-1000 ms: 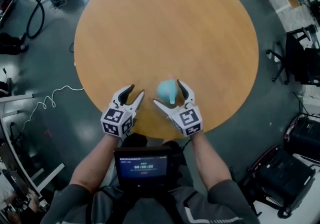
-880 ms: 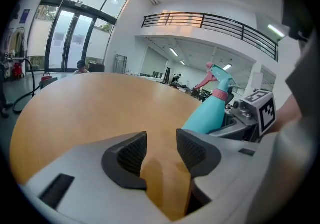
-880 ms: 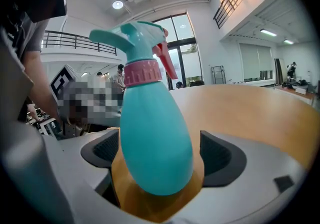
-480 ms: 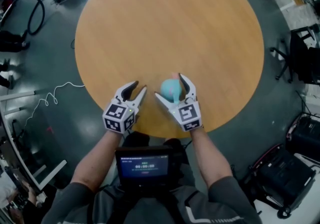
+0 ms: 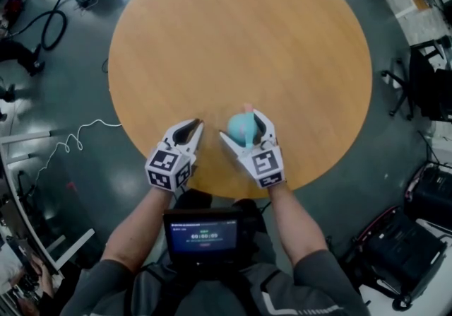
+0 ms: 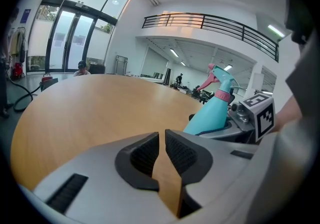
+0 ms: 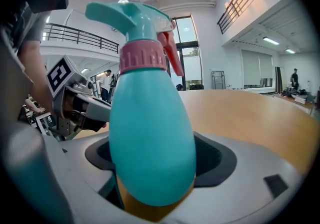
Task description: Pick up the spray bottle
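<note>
The spray bottle (image 7: 150,143) is showing a plump teal body, a ribbed pink collar, a teal head and a pink trigger. It is standing upright on the wooden table (image 5: 240,39) between the right gripper's (image 5: 241,126) fingers, which have just been closing and are pressing its sides. The left gripper's (image 6: 162,140) fingers, just left of it, have been closing too and are sitting almost together on nothing.

Teal bottle (image 7: 150,143), pink collar and trigger; light-brown wood-grain table (image 5: 240,39); grey left gripper (image 5: 196,124) and right gripper (image 5: 241,127), black-and-white square markers.
</note>
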